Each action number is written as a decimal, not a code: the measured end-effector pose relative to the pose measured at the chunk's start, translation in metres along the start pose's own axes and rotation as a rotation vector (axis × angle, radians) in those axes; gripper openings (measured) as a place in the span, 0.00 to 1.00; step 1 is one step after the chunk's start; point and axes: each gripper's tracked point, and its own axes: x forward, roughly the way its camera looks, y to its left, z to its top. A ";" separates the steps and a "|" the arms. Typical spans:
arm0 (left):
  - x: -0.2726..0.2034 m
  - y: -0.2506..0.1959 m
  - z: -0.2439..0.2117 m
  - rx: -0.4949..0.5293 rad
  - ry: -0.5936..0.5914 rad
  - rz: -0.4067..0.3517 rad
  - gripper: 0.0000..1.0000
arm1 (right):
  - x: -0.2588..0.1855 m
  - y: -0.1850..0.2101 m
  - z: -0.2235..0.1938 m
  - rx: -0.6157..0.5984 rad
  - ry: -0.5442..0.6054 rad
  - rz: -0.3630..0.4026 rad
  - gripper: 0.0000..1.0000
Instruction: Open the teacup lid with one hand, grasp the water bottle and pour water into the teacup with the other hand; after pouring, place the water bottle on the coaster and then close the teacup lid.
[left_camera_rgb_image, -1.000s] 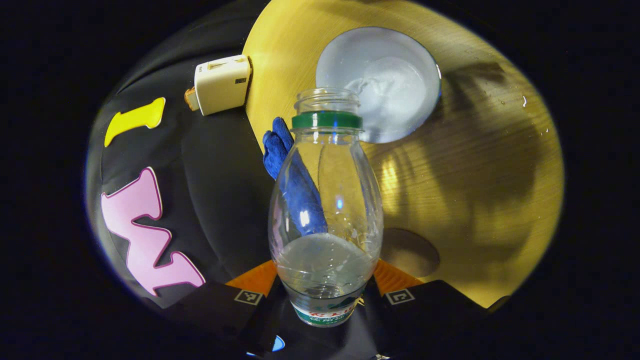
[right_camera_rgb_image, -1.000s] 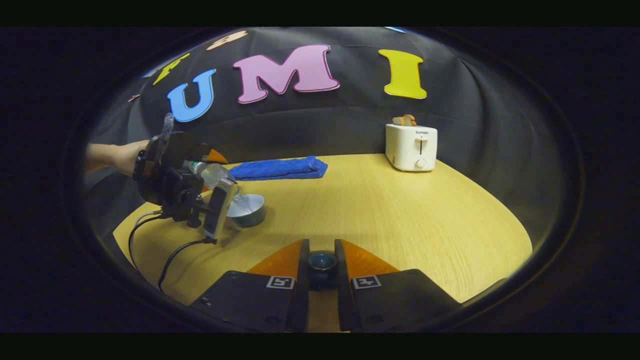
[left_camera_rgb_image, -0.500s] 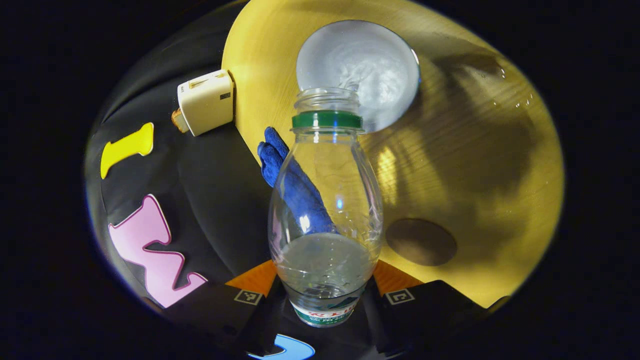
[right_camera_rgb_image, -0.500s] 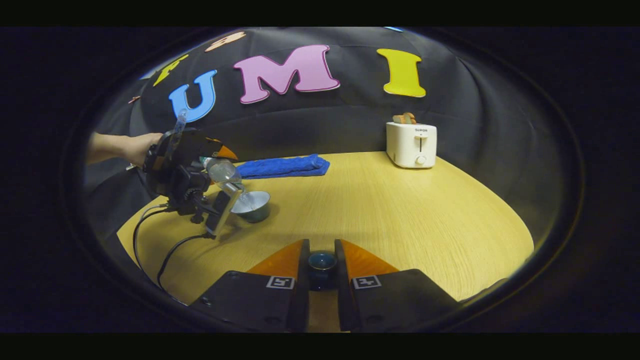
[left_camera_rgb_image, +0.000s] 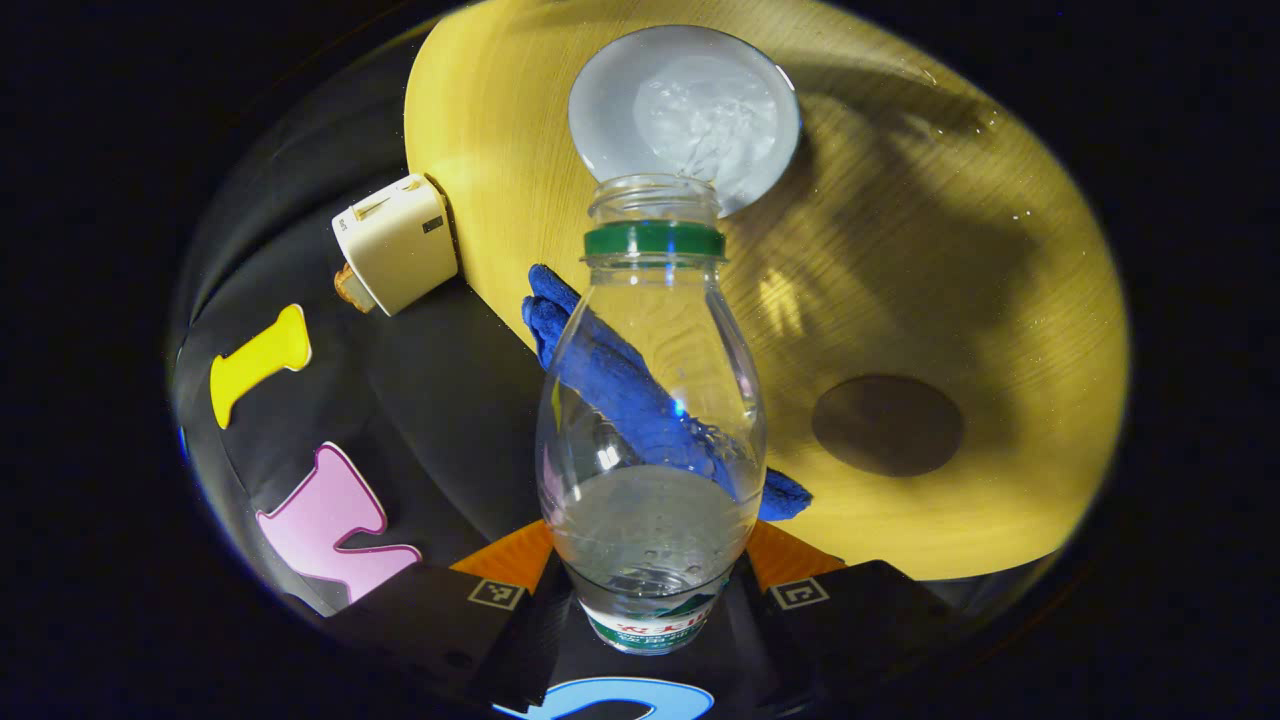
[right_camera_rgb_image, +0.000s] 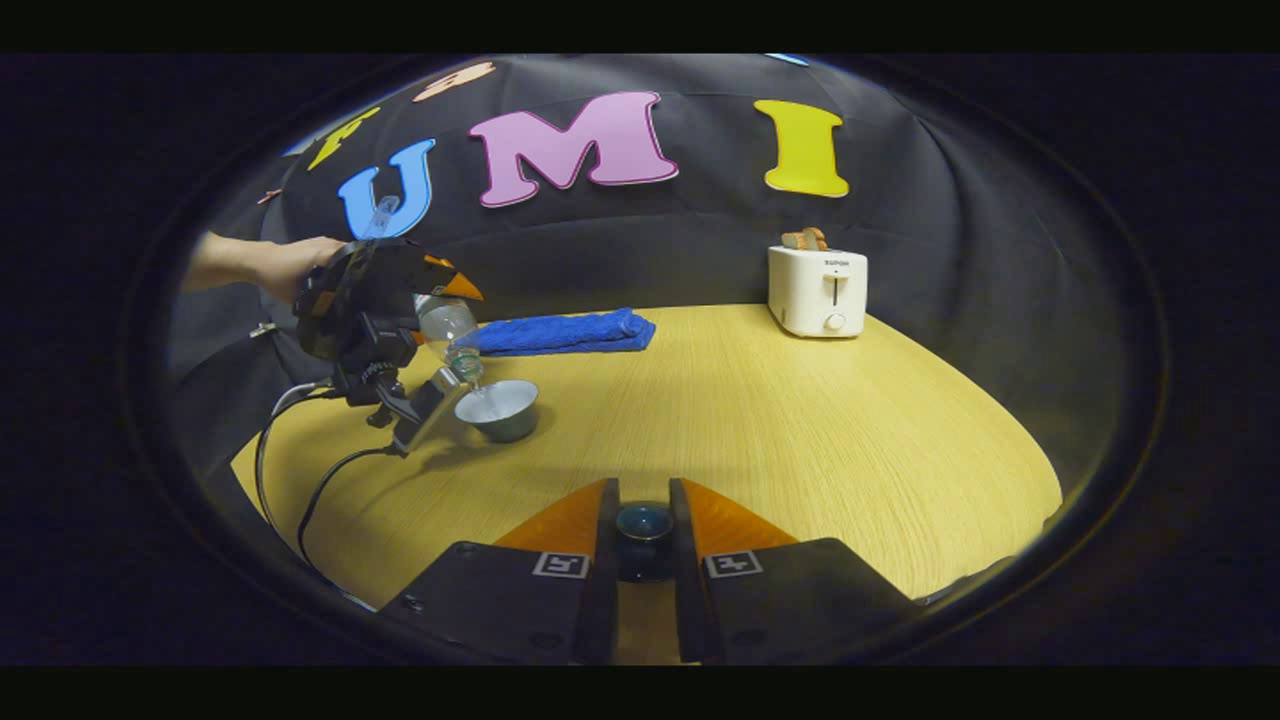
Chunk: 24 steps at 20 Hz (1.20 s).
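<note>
Both views are dim at the rim and bright in the middle — light falls from above onto the yellow table (right_camera_rgb_image: 760, 420), leaving the booth wall dark. In the left gripper view broad soft shadows cross the wood, and small glints sit on the clear water bottle (left_camera_rgb_image: 652, 400). Fisheye distortion bends the table edge strongly — focus stays fairly sharp, with no motion blur.
</note>
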 end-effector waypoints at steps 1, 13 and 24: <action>-0.001 0.002 0.000 0.008 0.001 0.008 0.74 | 0.001 0.002 0.000 0.002 0.000 0.001 0.28; -0.010 0.033 0.001 0.064 -0.017 0.115 0.73 | -0.004 0.004 0.021 0.005 -0.025 0.004 0.28; -0.007 0.039 0.009 0.076 -0.042 0.147 0.73 | -0.003 0.007 0.019 0.019 -0.017 -0.002 0.28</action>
